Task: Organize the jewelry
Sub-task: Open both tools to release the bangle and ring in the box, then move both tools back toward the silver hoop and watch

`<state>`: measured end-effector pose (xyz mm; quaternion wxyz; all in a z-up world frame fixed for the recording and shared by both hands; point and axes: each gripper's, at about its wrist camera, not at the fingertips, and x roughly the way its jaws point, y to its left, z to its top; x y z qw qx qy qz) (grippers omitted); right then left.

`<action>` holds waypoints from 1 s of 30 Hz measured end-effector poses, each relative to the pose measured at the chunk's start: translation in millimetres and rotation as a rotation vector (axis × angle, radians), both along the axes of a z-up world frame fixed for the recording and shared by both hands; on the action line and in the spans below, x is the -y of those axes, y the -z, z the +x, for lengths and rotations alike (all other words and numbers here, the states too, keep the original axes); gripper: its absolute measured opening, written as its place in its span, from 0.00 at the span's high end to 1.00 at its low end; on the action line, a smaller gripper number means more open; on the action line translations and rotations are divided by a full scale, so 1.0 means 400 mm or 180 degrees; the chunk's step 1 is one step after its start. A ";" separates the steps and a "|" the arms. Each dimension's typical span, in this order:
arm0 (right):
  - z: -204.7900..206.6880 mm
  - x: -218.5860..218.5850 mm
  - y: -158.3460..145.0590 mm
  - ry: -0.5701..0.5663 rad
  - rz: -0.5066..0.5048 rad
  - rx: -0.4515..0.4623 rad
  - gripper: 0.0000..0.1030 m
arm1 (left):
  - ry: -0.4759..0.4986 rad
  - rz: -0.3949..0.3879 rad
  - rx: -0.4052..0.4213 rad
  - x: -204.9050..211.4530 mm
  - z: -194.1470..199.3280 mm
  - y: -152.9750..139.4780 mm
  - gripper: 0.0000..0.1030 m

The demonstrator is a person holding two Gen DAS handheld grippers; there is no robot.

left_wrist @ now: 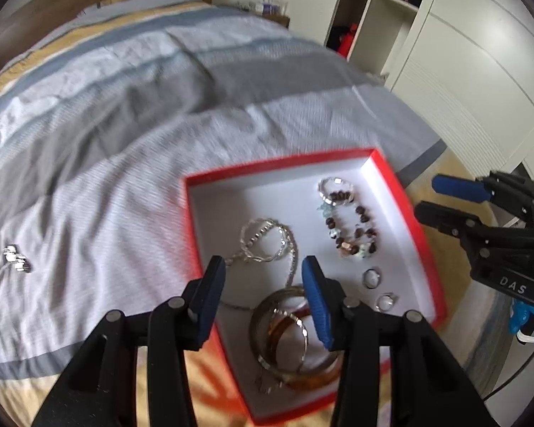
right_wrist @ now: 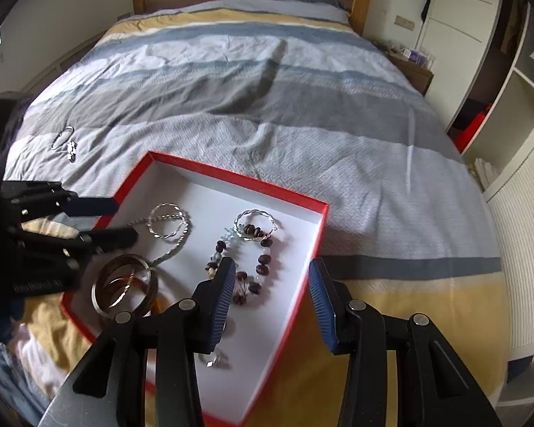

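Red box (left_wrist: 423,235), rings (left_wrist: 372,277) clearer left view

soft daylight fills both views, bright without harsh glare. the bedspread (left_wrist: 131,114) smears with motion blur in the left wrist view, sharper in the right. the red box (right_wrist: 231,178) shows a shaded band along its inner white walls, and the bangles (left_wrist: 292,338) look slightly soft. fisheye bending curves the wardrobe (left_wrist: 480,53), and dark vignetting rounds every corner.
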<state>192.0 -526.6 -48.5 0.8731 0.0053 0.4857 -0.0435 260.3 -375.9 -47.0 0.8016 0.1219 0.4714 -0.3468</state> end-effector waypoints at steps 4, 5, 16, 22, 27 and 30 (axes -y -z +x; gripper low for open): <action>-0.065 -0.018 -0.104 0.0057 -0.0009 0.0205 0.57 | -0.0159 -0.0145 0.0243 -0.116 -0.031 -0.126 0.58; -0.082 -0.027 -0.131 0.0057 -0.0012 0.0266 0.56 | -0.0218 -0.0192 0.0307 -0.159 -0.043 -0.162 0.58; -0.224 -0.270 -0.365 -0.0276 -0.0058 0.0790 0.52 | -0.0656 -0.0106 0.0874 -0.509 -0.165 -0.385 0.54; -0.202 -0.385 -0.400 -0.0498 -0.0026 0.0876 0.50 | -0.0990 -0.0100 0.0993 -0.704 -0.166 -0.431 0.54; -0.123 -0.487 -0.370 -0.0686 0.0026 0.0836 0.50 | -0.1313 -0.0063 0.0901 -0.832 -0.094 -0.373 0.54; -0.043 -0.543 -0.319 -0.0811 0.0067 0.0726 0.50 | -0.1460 -0.0056 0.0780 -0.891 -0.026 -0.307 0.54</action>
